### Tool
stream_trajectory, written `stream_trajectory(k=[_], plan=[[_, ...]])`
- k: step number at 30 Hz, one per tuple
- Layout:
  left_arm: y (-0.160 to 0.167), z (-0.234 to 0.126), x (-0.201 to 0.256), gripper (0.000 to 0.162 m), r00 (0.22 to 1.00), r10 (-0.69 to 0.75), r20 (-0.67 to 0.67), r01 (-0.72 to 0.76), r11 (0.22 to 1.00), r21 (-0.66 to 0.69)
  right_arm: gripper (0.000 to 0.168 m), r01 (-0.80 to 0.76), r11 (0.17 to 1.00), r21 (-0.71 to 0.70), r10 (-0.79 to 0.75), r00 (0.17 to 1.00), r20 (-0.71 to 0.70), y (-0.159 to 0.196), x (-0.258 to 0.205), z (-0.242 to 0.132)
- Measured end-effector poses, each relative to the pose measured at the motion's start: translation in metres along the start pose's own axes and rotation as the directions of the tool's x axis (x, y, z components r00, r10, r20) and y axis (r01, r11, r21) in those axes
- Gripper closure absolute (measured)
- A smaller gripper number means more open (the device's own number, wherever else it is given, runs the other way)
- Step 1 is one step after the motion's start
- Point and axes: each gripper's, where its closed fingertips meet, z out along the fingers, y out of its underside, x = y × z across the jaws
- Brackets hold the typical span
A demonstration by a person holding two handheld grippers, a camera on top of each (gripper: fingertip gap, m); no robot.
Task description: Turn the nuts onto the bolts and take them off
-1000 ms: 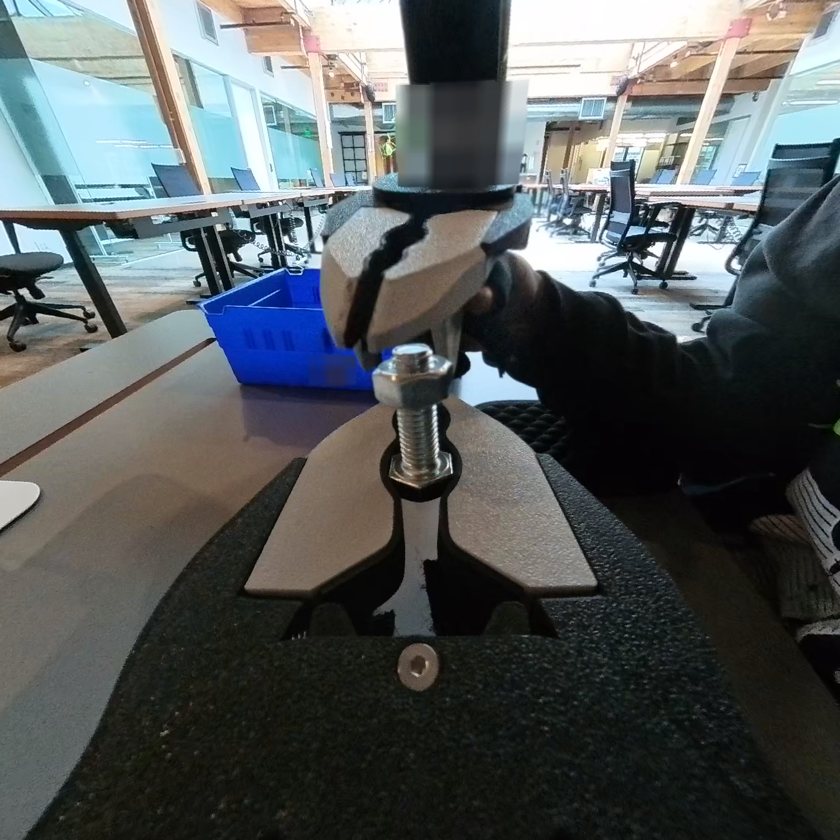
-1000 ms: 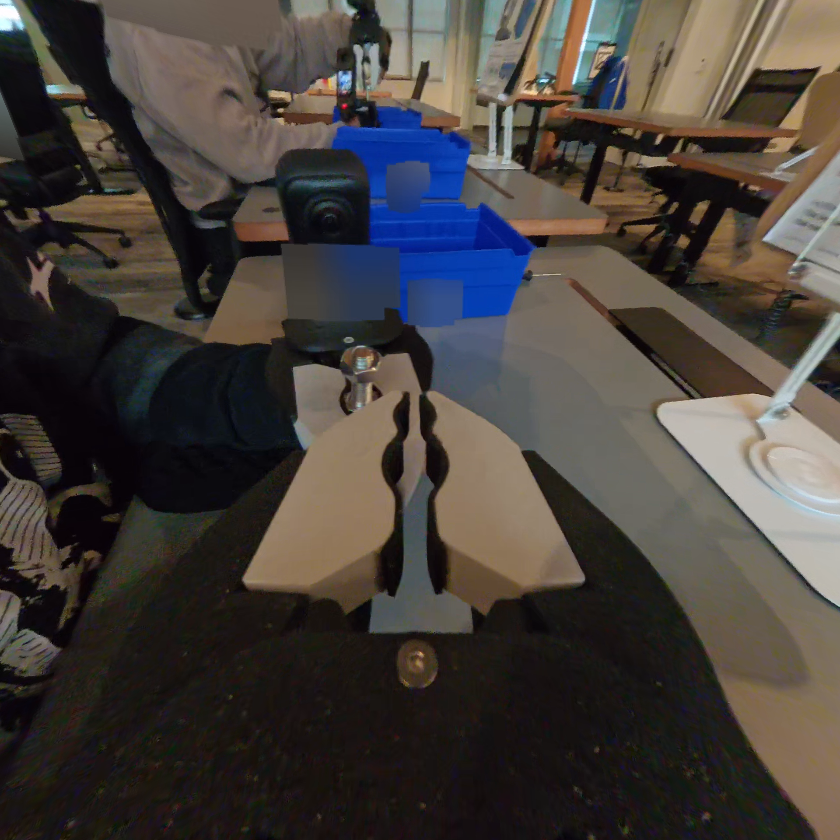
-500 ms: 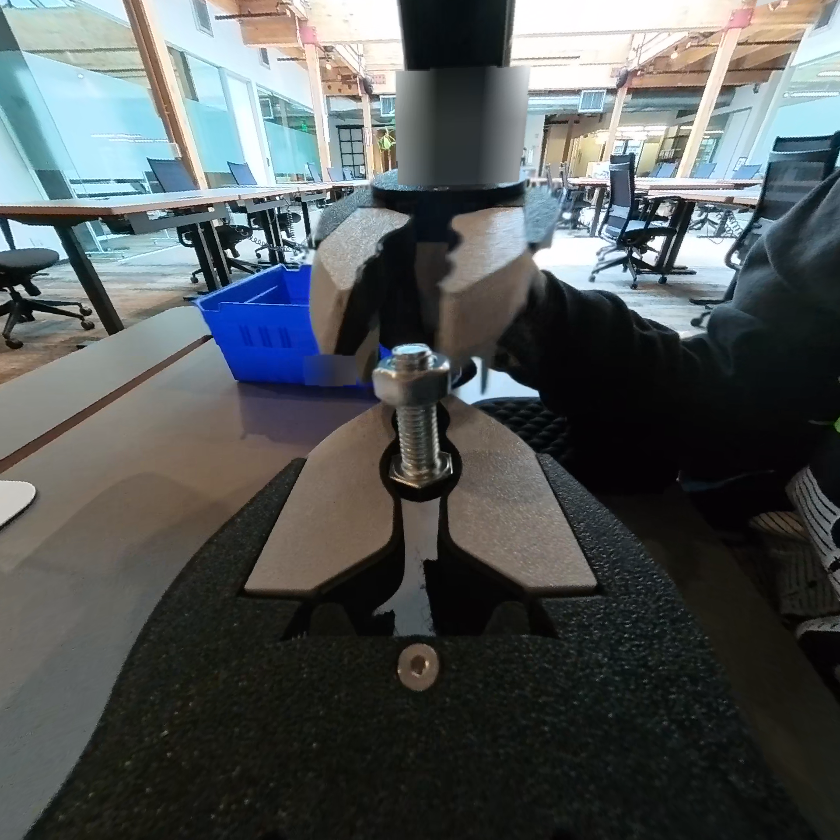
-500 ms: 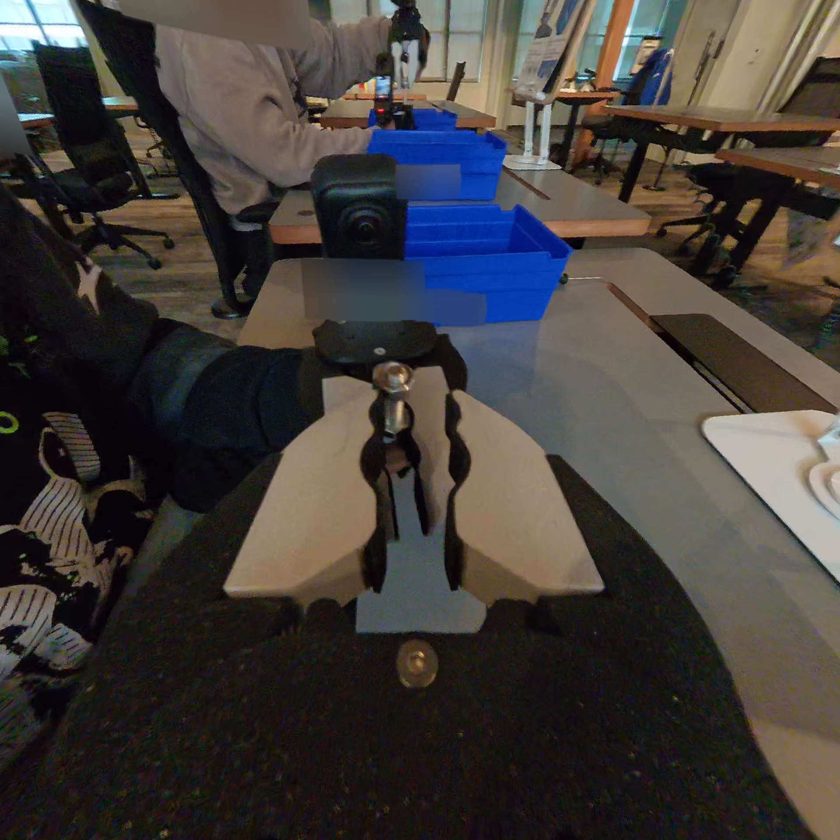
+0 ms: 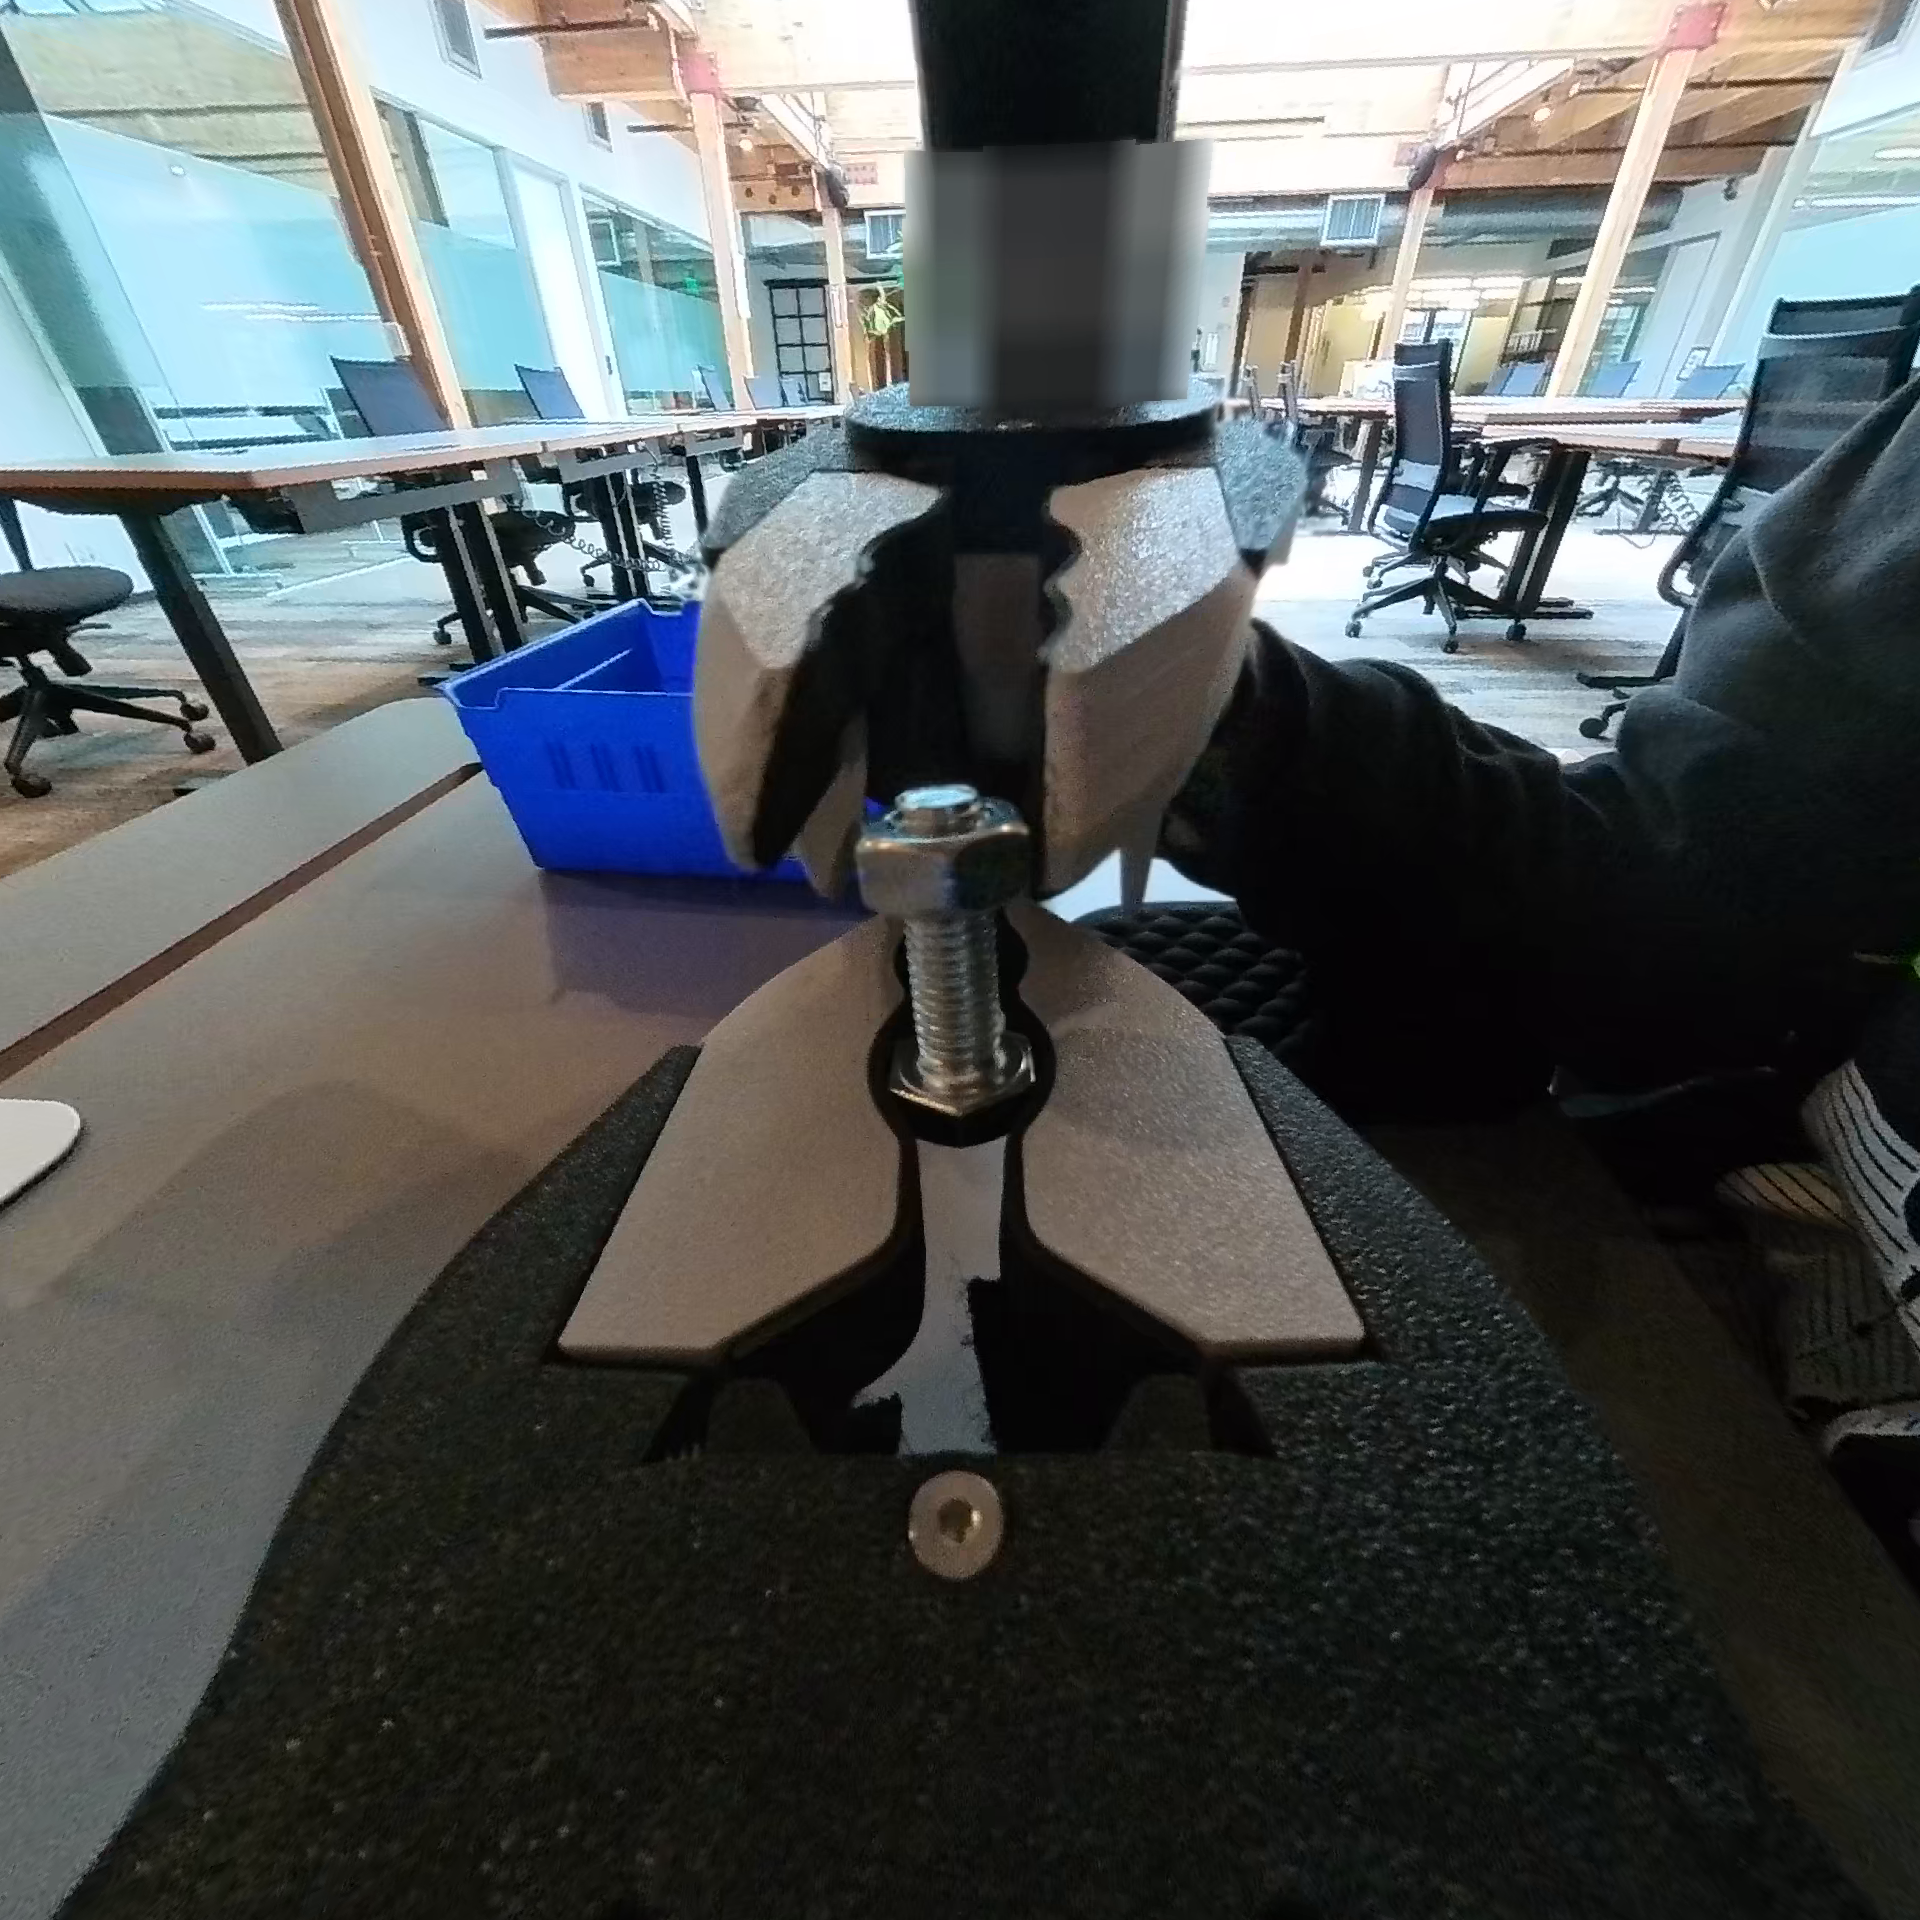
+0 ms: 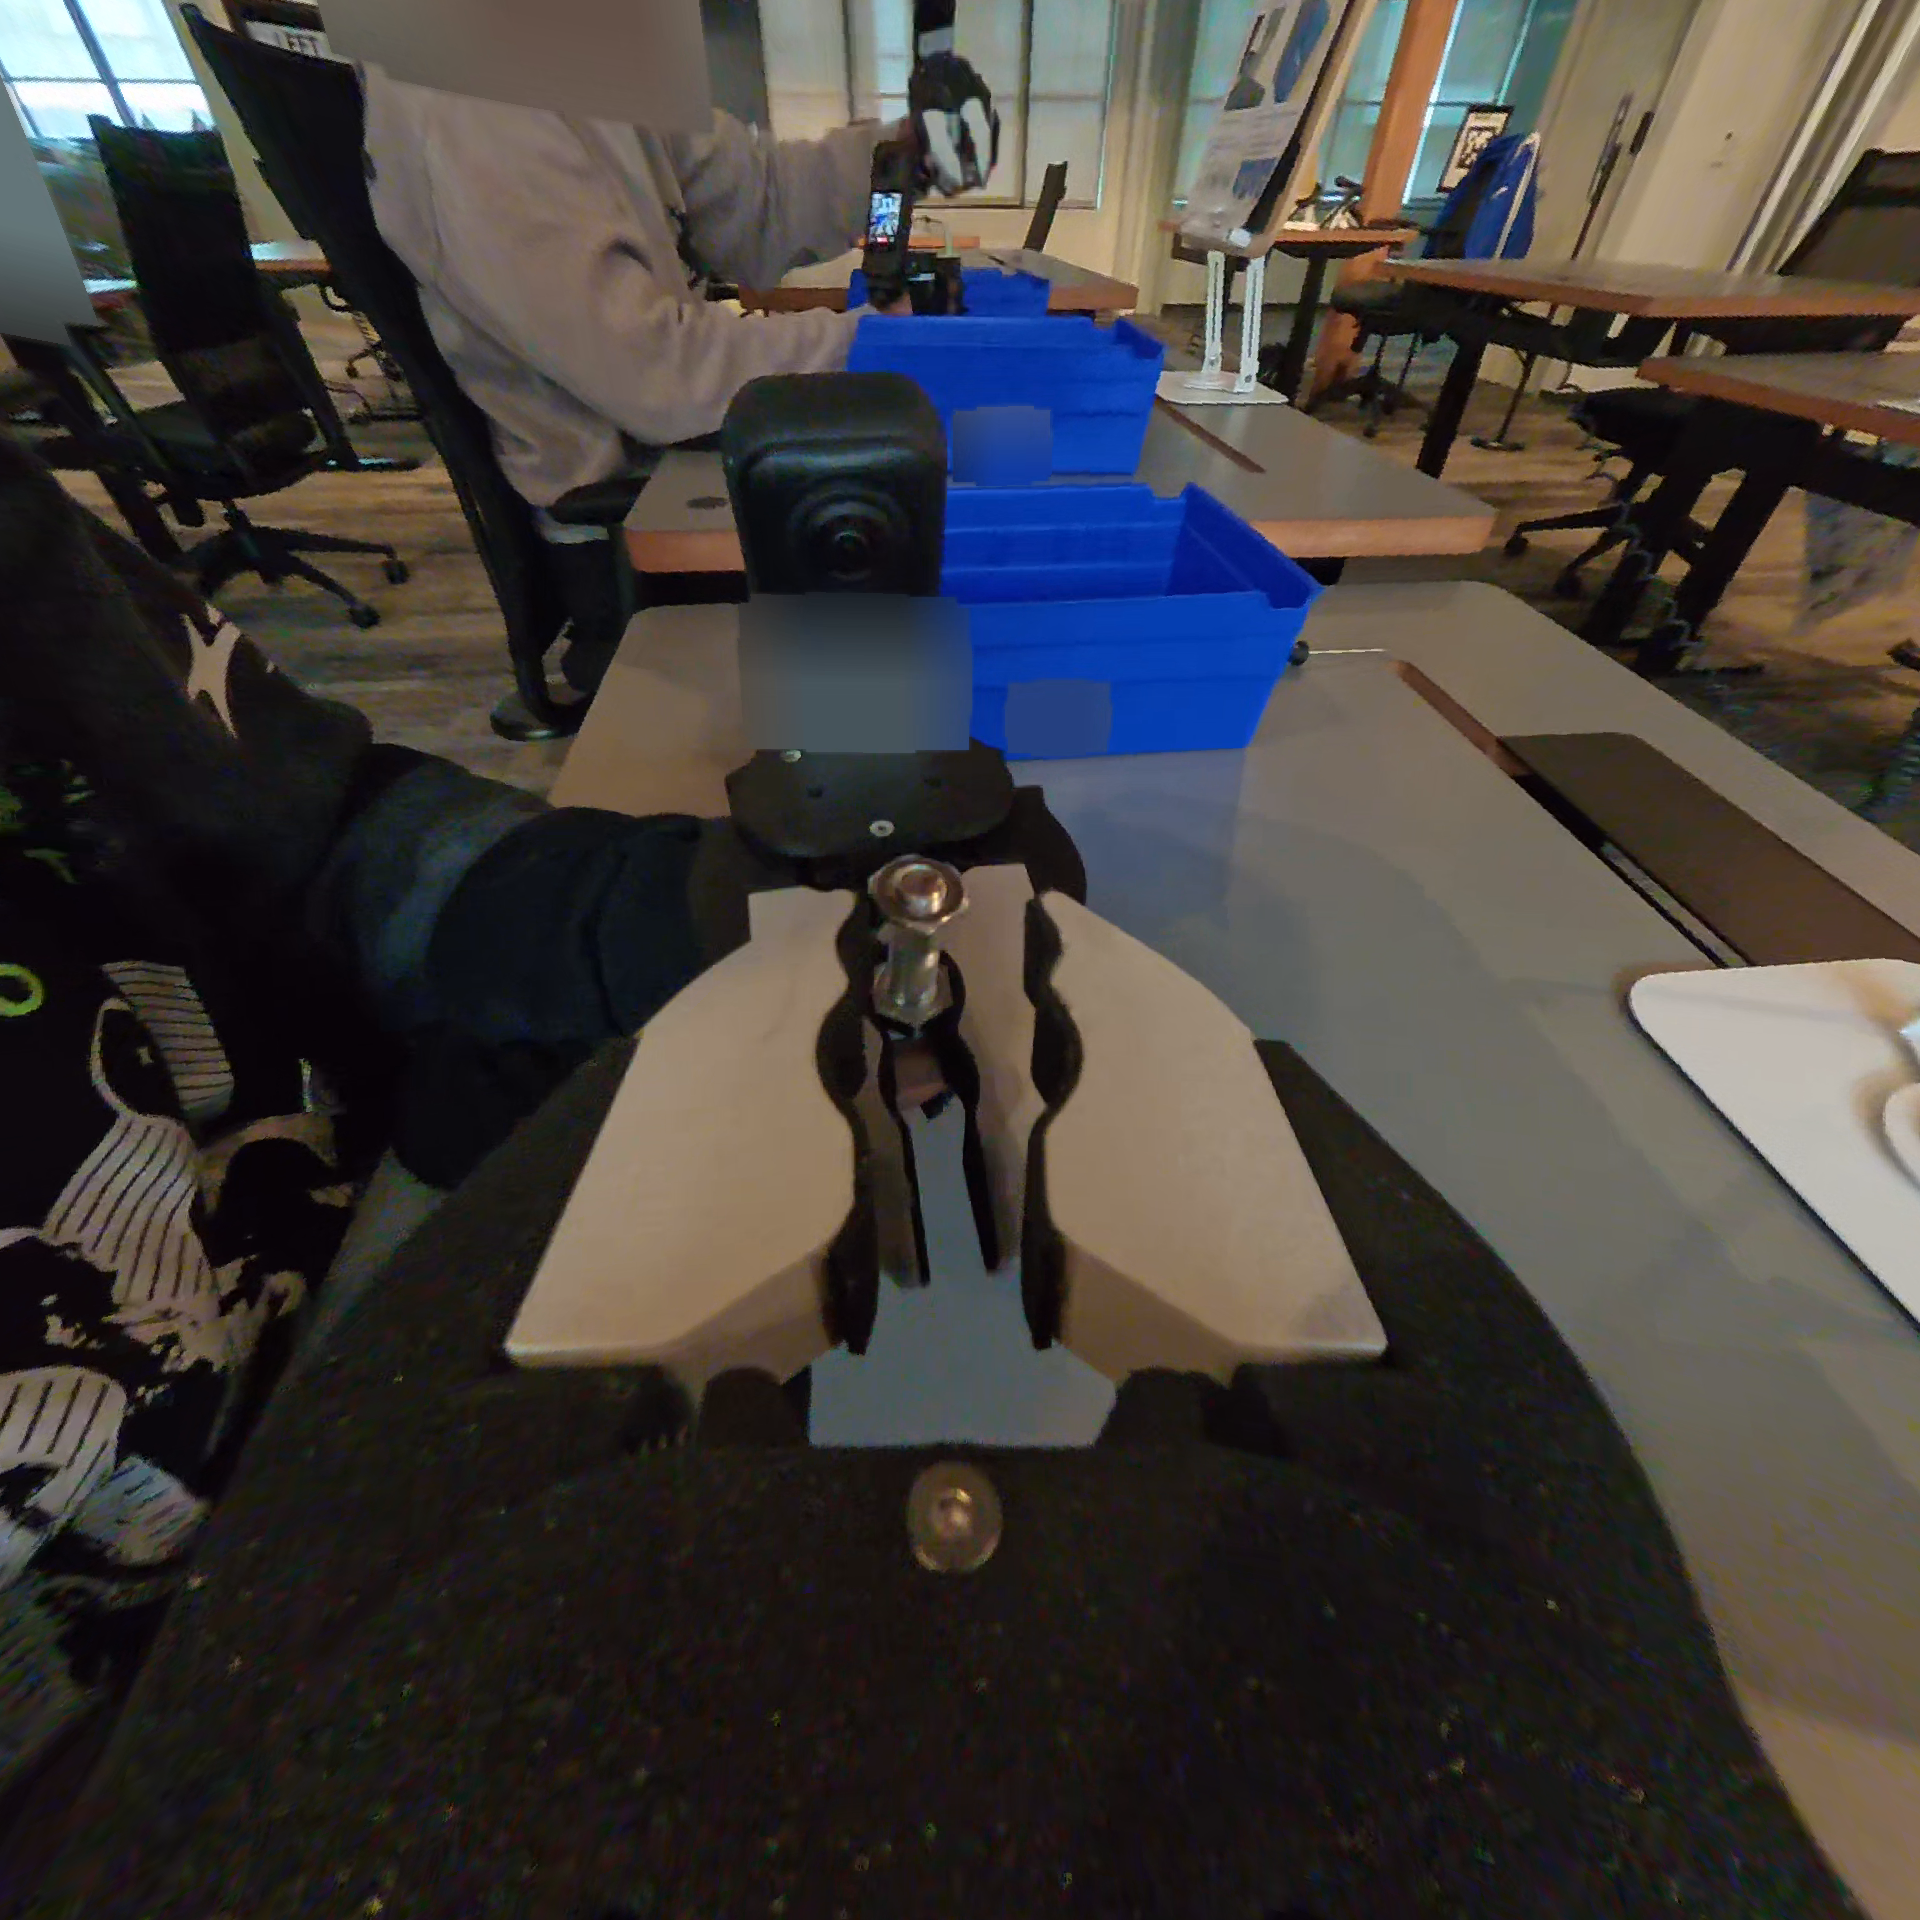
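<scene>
A silver bolt (image 5: 954, 987) stands upright, its hex head (image 5: 961, 1078) clamped in my left gripper (image 5: 961, 997), which is shut on it. A silver nut (image 5: 940, 857) sits at the top of the thread. My right gripper (image 5: 935, 831) comes down from above, open, with a finger on each side of the nut; I cannot tell if they touch it. In the right wrist view the bolt (image 6: 912, 966) and nut (image 6: 917, 899) stand between my right gripper's (image 6: 925, 997) spread fingers, with the left gripper's camera (image 6: 836, 499) behind.
A blue bin (image 5: 592, 769) stands on the grey table (image 5: 312, 1039) behind the grippers, and shows in the right wrist view (image 6: 1122, 644). A white stand base (image 6: 1787, 1091) lies at the right. A person in a light top (image 6: 540, 260) sits at the table beyond. Some 6 cm of space lies between my two pairs of fingers.
My right gripper has opened from shut, straightened up and come down around the nut. The left gripper and bolt have stayed still.
</scene>
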Motion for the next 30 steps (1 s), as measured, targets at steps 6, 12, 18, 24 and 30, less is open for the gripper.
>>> stream_trajectory(k=[6, 12, 18, 24, 30], plan=[[-0.001, -0.001, 0.000, 0.151, 1.000, 0.000, 0.000, 0.000, 1.000, 0.004, 0.162, -0.002, 0.999, 0.052, 0.004, 0.999, -0.038, -0.007, 0.011, -0.019], [0.000, 0.000, 0.000, 0.155, 1.000, 0.003, -0.001, -0.003, 1.000, 0.000, 0.139, 0.002, 0.999, 0.032, -0.002, 1.000, 0.002, -0.005, -0.002, 0.001], [0.000, -0.001, -0.001, 0.150, 1.000, -0.005, 0.002, 0.005, 1.000, 0.003, 0.146, 0.005, 1.000, -0.007, -0.005, 1.000, -0.014, 0.001, 0.004, -0.008], [-0.002, -0.001, 0.000, 0.151, 1.000, 0.000, -0.001, 0.000, 1.000, 0.009, 0.162, 0.005, 0.997, 0.071, -0.001, 0.998, -0.056, -0.009, 0.014, -0.026], [0.000, 0.000, 0.000, 0.153, 1.000, 0.002, -0.002, -0.002, 1.000, -0.002, 0.129, 0.013, 0.999, 0.030, -0.013, 1.000, -0.007, -0.006, -0.003, 0.004]])
